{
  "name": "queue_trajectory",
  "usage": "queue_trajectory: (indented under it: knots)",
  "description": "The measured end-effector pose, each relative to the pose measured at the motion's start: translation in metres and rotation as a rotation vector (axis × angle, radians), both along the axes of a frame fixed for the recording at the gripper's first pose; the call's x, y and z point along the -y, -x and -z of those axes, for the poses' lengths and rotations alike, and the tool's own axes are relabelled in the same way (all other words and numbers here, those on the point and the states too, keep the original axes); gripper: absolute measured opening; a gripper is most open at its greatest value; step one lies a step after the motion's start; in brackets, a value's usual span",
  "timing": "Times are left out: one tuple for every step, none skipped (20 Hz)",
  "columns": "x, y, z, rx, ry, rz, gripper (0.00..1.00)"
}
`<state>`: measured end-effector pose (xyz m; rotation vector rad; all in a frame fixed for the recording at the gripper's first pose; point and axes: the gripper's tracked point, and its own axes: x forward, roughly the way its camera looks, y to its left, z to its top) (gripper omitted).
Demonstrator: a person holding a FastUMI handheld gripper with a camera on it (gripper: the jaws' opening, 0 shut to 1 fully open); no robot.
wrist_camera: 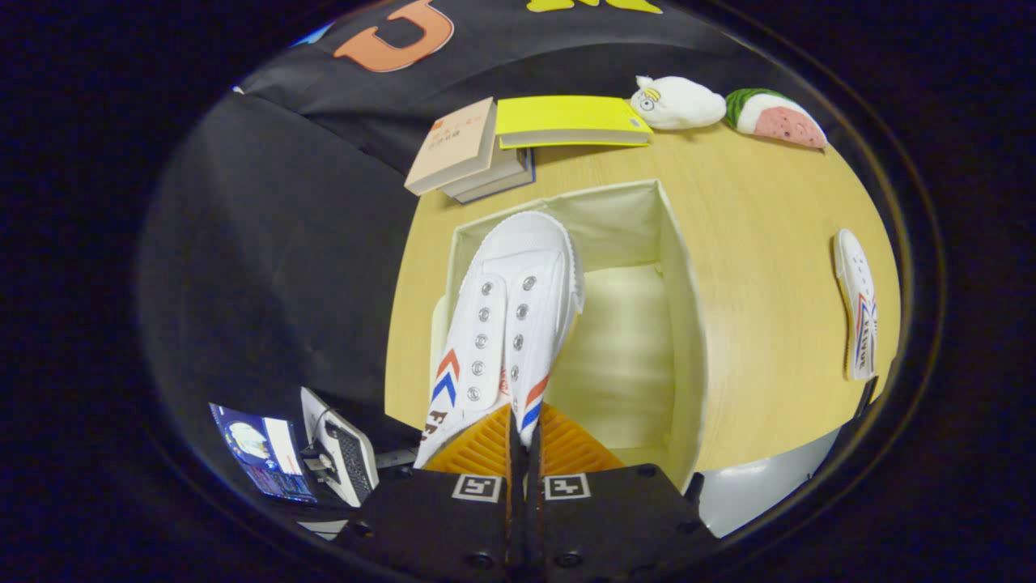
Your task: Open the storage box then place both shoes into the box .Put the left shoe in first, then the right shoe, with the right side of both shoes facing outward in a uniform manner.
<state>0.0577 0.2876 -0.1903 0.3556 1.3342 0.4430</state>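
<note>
gripper view shows the gripper clamped tight on a white shoe, held over the open box's left side. the other shoe lies on the table, well right of the box.

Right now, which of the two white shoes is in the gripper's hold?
The white canvas shoe hanging over the open cream storage box, clamped in the gripper. The other white shoe lies apart on the wooden table.
</note>
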Motion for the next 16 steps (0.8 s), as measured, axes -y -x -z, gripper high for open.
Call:
queue_trajectory:
  knots:
    - [-0.003, -0.005, 0.011, -0.017, 0.015, 0.015, 0.06]
    - [-0.005, -0.010, 0.020, -0.031, 0.033, 0.026, 0.06]
    - [-0.008, -0.012, 0.029, -0.044, 0.045, 0.027, 0.06]
    - [-0.012, -0.013, 0.035, -0.059, 0.049, 0.025, 0.06]
    - [-0.018, -0.012, 0.042, -0.076, 0.051, 0.015, 0.06]
    - [-0.021, -0.011, 0.049, -0.087, 0.060, 0.005, 0.06]
    - [-0.024, -0.009, 0.055, -0.091, 0.074, -0.013, 0.06]
    - [-0.024, -0.009, 0.061, -0.087, 0.084, -0.014, 0.06]
    - [-0.024, -0.006, 0.061, -0.081, 0.098, -0.018, 0.07]
    - [-0.024, -0.005, 0.062, -0.080, 0.107, -0.021, 0.09]
    - [-0.025, 0.001, 0.062, -0.089, 0.109, -0.021, 0.18]
    - [-0.025, 0.003, 0.058, -0.078, 0.099, -0.025, 0.21]
    - [-0.024, -0.002, 0.060, -0.059, 0.102, -0.027, 0.33]
    - [-0.021, -0.005, 0.058, -0.035, 0.099, -0.023, 0.48]
    - [-0.015, -0.009, 0.049, -0.007, 0.098, -0.016, 0.63]
    - [-0.009, -0.009, 0.040, 0.027, 0.099, -0.012, 0.70]
